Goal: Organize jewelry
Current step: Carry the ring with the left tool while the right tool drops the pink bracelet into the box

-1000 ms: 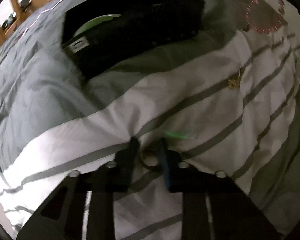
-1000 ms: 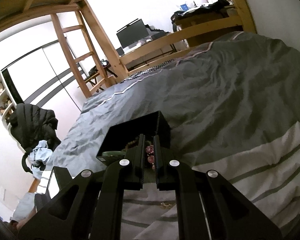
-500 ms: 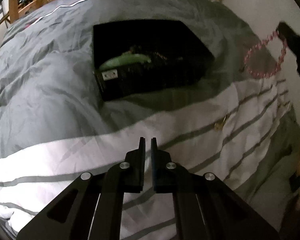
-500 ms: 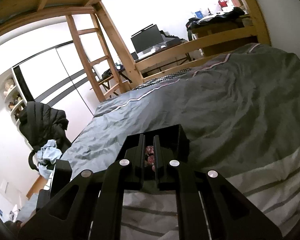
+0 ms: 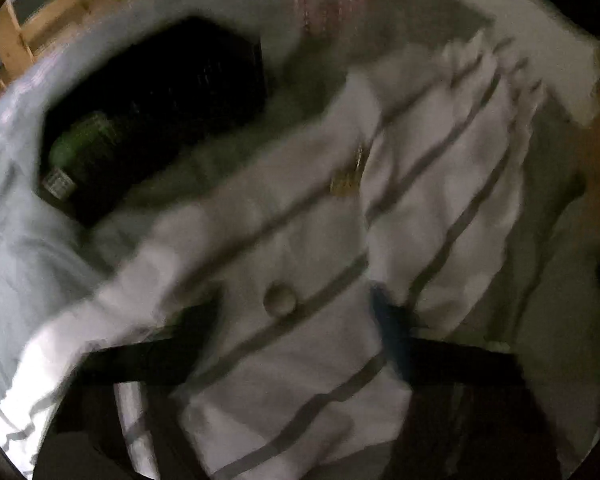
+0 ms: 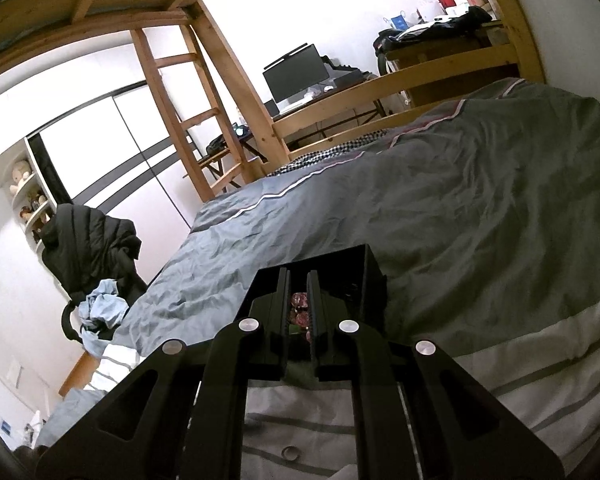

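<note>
Beads (image 6: 299, 308) sit pinched in the right hand-held gripper (image 6: 299, 280) above the black box (image 6: 370, 272); lower before releasing. Left hand-held gripper (image 5: 296, 316) gapes wide, empty, over the ring (image 5: 279, 300).

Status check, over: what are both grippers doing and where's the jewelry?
Left gripper open over a ring on the striped duvet. Right gripper shut on pink bead bracelet, near black box. Gold piece loose. Nothing blocking.
</note>
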Tool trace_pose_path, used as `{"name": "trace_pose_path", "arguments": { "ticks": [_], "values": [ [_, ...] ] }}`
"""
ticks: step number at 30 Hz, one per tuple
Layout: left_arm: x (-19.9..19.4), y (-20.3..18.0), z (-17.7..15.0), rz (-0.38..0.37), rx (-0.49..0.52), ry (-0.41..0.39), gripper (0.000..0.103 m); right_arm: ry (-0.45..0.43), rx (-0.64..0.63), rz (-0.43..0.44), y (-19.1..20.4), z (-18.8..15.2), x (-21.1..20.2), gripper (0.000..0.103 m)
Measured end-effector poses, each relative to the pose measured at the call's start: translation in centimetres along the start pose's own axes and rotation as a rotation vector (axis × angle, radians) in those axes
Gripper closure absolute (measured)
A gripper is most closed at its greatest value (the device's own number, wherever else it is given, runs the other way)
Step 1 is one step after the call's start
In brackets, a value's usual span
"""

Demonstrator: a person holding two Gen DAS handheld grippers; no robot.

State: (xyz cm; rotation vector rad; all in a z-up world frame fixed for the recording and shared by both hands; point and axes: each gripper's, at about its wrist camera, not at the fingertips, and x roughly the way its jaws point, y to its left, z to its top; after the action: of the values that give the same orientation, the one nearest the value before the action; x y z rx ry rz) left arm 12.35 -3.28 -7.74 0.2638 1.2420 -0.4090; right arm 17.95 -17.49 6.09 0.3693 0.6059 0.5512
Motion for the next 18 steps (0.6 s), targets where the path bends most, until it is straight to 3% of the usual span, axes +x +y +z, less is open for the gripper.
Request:
{"name": "trace_pose_path", "arguments": {
  "ticks": [1, 2, 8, 18],
  "values": [
    [0.7, 0.2, -0.1, 0.001, -0.009, 0.025, 0.082, 0.001, 0.000, 0.001, 0.0, 0.0, 0.0, 0.094],
    [0.9, 0.3, -0.1, 0.002, -0.013, 0.028, 0.085, 0.001, 0.000, 0.003, 0.0, 0.0, 0.0, 0.094],
    [-2.6, 1.1, 0.7, -0.059, -0.062, -0.112, 0.085, 0.013, -0.024, 0.016, 0.6, 0.2, 0.9, 0.094],
    [-7.0, 4.5, 2.2, -0.032, -0.151, -0.281, 0.085, 0.012, -0.035, 0.055, 1.3, 1.0, 2.2, 0.094]
  ]
}}
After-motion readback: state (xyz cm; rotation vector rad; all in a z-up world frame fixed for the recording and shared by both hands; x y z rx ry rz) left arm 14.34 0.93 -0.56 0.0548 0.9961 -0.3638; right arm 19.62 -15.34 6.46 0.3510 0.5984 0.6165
